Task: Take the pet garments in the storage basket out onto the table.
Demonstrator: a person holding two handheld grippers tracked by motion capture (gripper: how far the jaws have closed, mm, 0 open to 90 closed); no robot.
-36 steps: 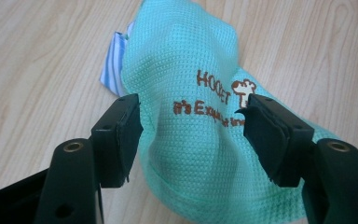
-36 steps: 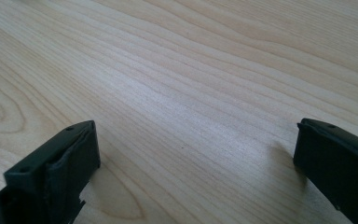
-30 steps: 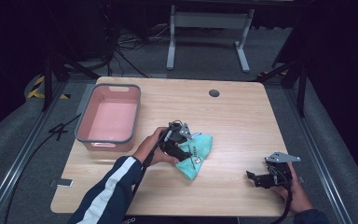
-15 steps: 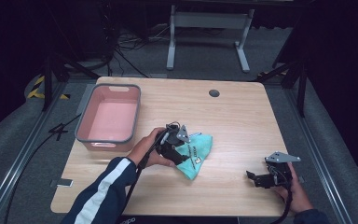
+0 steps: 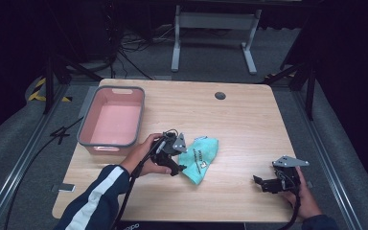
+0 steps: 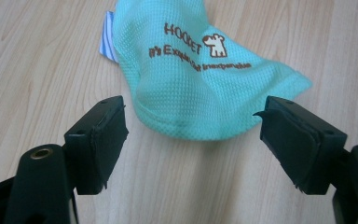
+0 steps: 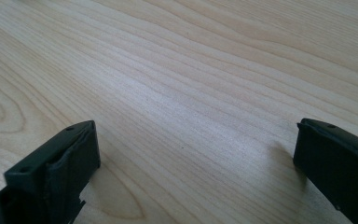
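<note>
One teal cloth [image 5: 200, 156] is being left lying at table centre; left gripper [image 5: 178, 168], at its nine o'clock, has just been opening wide, nothing gripped; right gripper [image 5: 261, 182], at four o'clock, is being held wide, empty.

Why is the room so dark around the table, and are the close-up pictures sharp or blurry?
In the high view the lamp lights the wooden table while the floor beyond falls into near black. In the left gripper view the teal cloth is sharp enough to read its print, though the near fingers look soft. In the right gripper view the wood grain is crisp, with a soft shadow beside the right-hand finger.
</note>
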